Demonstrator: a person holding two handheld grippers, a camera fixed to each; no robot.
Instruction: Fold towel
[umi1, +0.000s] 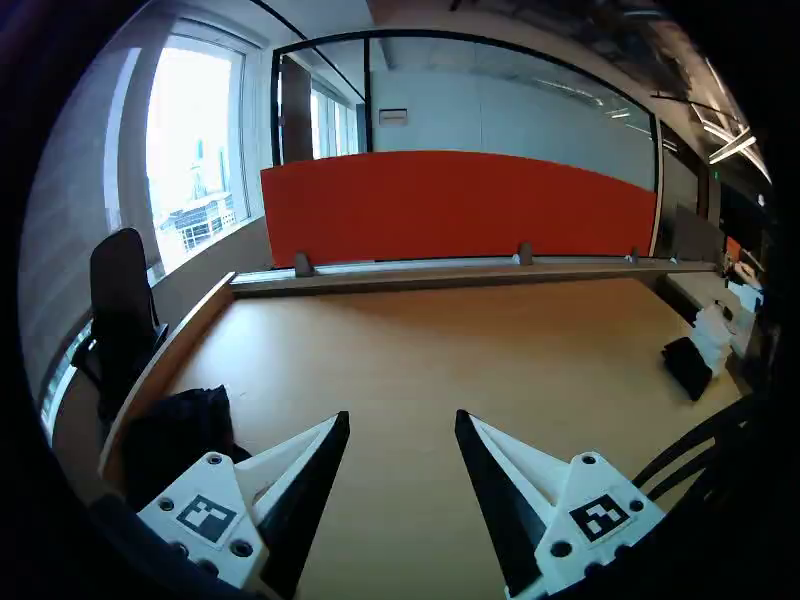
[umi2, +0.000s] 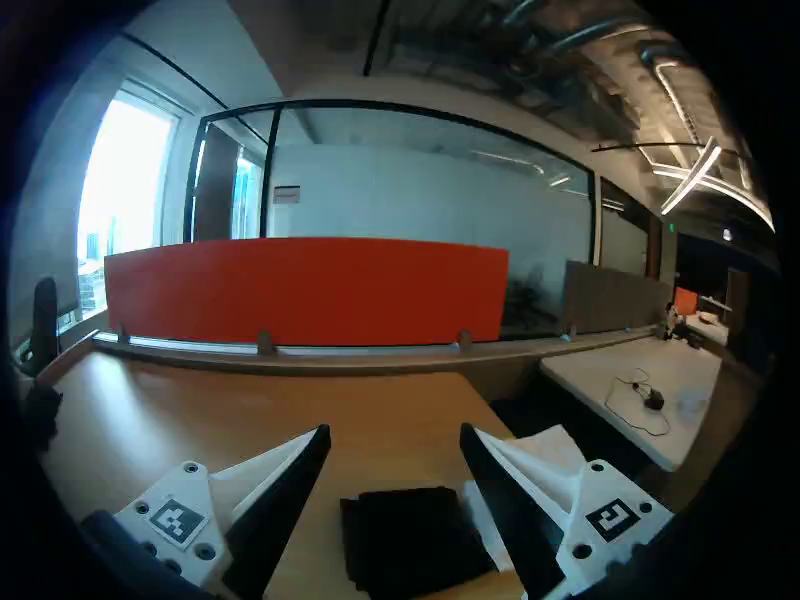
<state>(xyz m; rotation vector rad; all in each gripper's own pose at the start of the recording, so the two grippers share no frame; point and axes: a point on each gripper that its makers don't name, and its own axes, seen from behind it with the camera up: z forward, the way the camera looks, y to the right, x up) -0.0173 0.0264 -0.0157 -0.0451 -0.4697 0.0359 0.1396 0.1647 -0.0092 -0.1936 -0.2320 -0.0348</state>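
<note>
Two wide-open, empty: left hand-held gripper (umi1: 402, 416), right hand-held gripper (umi2: 395, 431), flat square black towel (umi2: 415, 540)

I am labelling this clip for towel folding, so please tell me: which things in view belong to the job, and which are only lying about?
Job: black folded towel, dark crumpled cloth, left gripper, right gripper, both open.
Lying about: orange divider, office chair, cable.

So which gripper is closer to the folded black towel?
Right. The folded black towel lies between the fingers of the right gripper; the left gripper is far across the desk.
</note>
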